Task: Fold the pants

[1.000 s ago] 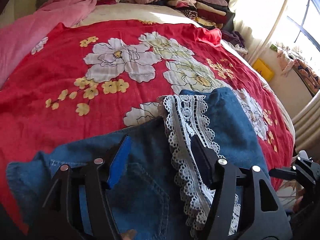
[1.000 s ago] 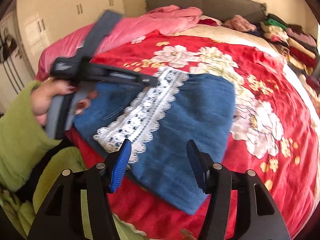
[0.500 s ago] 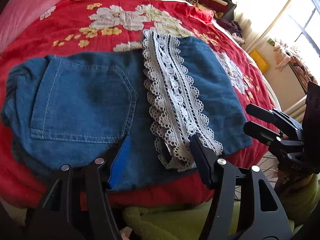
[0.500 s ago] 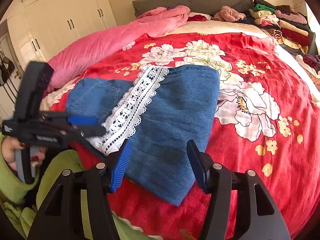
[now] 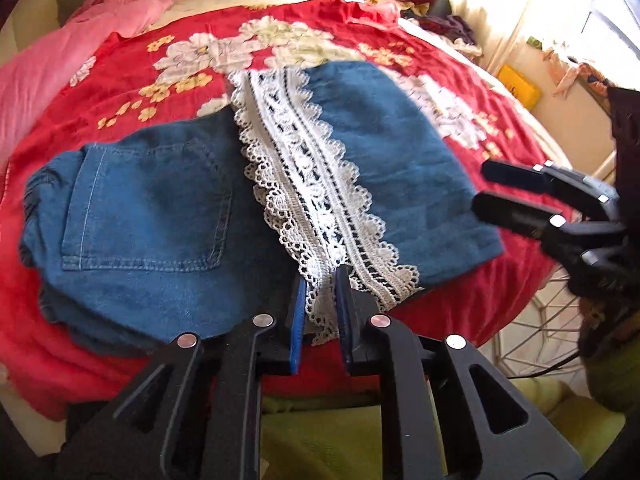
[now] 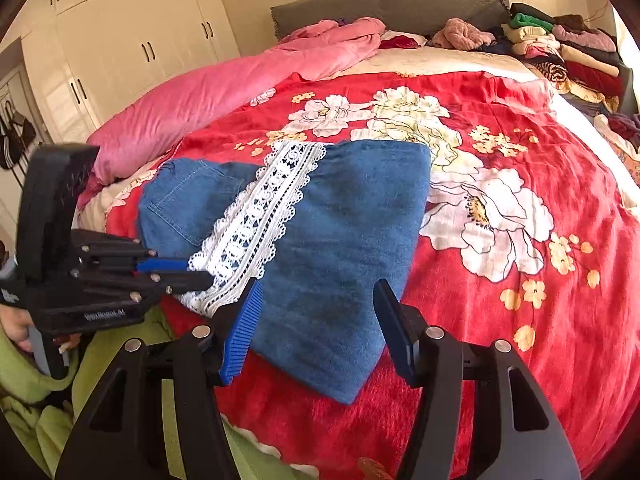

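folded blue denim pants (image 6: 340, 248) with a white lace band (image 6: 256, 232) lie on a red floral bedspread (image 6: 520, 312). the right gripper (image 6: 316, 320) hovers over their near edge, jaws apart. the left gripper (image 6: 188, 272), jaws closing, reaches the lace end.

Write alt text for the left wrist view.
The left tool is closing on the near end of the white lace trim of blue denim pants folded on a red floral blanket. The right tool hovers open at right.

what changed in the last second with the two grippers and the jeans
The left gripper drew back from over the denim pants to their near edge, and its jaws are closing on the lace trim. The right gripper stayed open over the near corner; the pants kept their place on the red blanket.
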A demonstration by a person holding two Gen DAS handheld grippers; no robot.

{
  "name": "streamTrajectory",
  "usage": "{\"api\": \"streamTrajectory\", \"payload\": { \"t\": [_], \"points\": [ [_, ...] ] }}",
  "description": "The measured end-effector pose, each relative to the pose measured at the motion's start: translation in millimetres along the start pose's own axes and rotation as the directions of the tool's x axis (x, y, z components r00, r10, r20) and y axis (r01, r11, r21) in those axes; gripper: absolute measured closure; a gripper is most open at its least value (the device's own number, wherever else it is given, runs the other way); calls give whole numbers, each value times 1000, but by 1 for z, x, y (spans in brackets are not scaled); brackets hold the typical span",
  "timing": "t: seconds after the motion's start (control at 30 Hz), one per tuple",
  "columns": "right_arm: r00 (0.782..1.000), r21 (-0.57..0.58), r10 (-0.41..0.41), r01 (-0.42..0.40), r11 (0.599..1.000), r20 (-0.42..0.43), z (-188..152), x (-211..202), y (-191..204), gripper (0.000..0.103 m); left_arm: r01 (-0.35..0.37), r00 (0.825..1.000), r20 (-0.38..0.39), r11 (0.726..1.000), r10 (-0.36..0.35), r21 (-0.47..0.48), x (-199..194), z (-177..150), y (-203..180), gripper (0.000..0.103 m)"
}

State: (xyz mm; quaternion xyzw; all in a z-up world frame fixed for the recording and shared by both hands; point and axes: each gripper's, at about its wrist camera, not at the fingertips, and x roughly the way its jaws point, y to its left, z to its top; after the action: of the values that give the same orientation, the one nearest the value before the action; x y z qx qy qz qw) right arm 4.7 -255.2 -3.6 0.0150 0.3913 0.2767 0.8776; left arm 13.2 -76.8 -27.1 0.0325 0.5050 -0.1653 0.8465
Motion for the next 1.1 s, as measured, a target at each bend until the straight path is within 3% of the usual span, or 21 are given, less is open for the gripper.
{"api": "streamTrajectory", "payload": {
  "t": [0.2,0.37,0.7,0.77,0.93,1.1],
  "points": [
    [998,-65,-29,26,998,-48,8,24,11,47,-16,1000,-2,999,16,-29,2,-1,9,77],
    [986,-62,-82,74,995,-147,-9,45,0,48,1,1000,3,999,-1,-40,1,-2,12,73],
    [991,-12,-61,60,998,-123,-11,33,-3,46,2,1000,16,999,-2,-36,-3,-2,10,72],
    [992,-1,-60,61,998,-114,-10,28,-4,40,-1,1000,21,999,2,-35,-5,-2,11,72],
    [995,17,-59,61,998,-82,-6,15,-6,40,-9,999,39,999,11,-37,-11,-1,12,71],
    [997,28,-57,59,998,-49,0,5,-6,32,-16,998,57,999,18,-42,-19,0,14,69]
  ]
}}
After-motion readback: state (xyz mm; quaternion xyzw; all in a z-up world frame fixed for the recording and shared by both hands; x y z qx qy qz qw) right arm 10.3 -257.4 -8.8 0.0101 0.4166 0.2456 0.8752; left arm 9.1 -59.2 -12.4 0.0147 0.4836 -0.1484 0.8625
